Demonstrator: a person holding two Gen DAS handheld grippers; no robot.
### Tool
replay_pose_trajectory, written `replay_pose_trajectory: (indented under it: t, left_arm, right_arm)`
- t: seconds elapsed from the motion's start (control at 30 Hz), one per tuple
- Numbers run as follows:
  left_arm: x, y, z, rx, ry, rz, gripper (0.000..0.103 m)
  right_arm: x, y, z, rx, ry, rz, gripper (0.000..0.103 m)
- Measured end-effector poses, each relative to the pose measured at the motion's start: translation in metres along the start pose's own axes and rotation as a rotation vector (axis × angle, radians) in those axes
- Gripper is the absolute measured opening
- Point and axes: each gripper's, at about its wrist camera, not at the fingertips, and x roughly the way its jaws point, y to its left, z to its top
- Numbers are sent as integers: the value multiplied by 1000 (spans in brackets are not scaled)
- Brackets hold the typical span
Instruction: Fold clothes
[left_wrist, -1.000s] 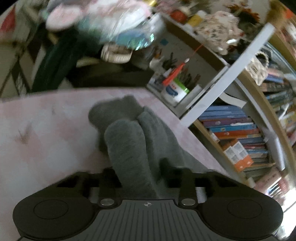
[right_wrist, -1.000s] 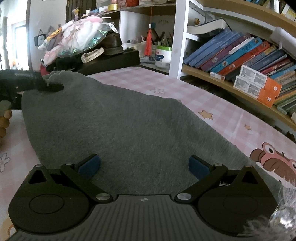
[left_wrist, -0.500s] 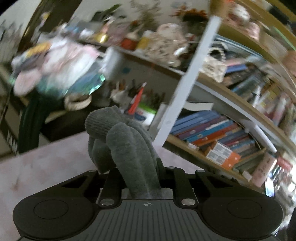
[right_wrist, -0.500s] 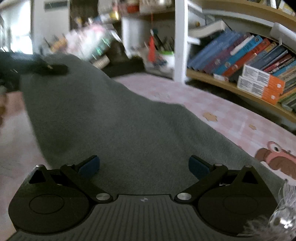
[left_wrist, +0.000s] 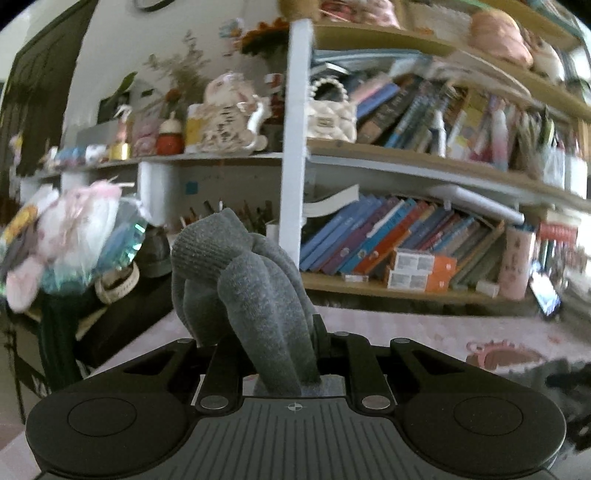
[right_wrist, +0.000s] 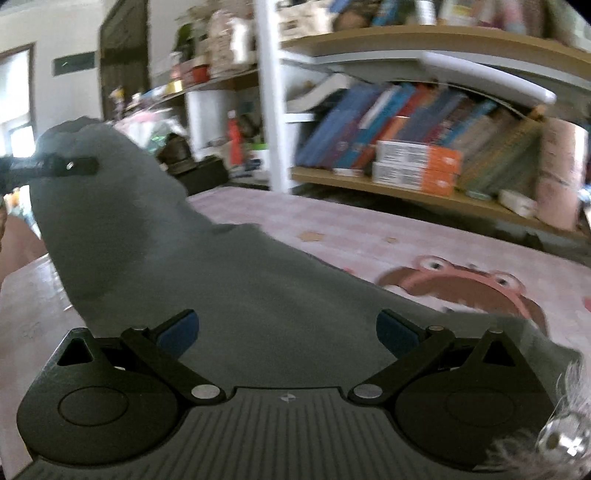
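Up off the desk (right_wrist: 369, 229), at its left side, my left tongs (left_wrist: 273, 332) pinch a bunched corner of the grey garment (right_wrist: 221, 280) and hold it high. From there the cloth slopes down rightward to lie between my spread right tongs (right_wrist: 288, 325), which grip nothing. Its long axis runs tongs to tongs; the right pair sits nearest the low end.

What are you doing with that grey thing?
Folding clothes. The left hand-held gripper is shut on a bunched corner of the grey garment and holds it up off the pink table. The right hand-held gripper is open, with the rest of the garment spread out in front of it.
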Motion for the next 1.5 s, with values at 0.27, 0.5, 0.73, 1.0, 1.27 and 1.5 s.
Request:
replay_pose_trajectory:
  t: [0.27, 0.5, 0.73, 1.0, 1.27, 1.5]
  left_arm:
    - [-2, -35, 0, 152, 11, 14, 17]
    - [-4, -58, -2, 224, 39, -21, 18]
    - [-5, -97, -17, 356, 78, -105, 29]
    - [-5, -137, -52, 420, 232, -324, 78]
    - [-9, -123, -45, 304, 226, -386, 78]
    - [13, -111, -60, 225, 301, -327, 78]
  right_arm:
    - [-21, -1, 2, 1, -63, 5, 103]
    - [-24, -5, 5, 27, -76, 11, 103]
    - [-23, -18, 5, 117, -82, 24, 103]
    - [-27, -55, 6, 397, -109, 85, 103]
    - [-20, -69, 0, 549, -57, 145, 103]
    - [-16, -62, -1, 514, -32, 144, 103]
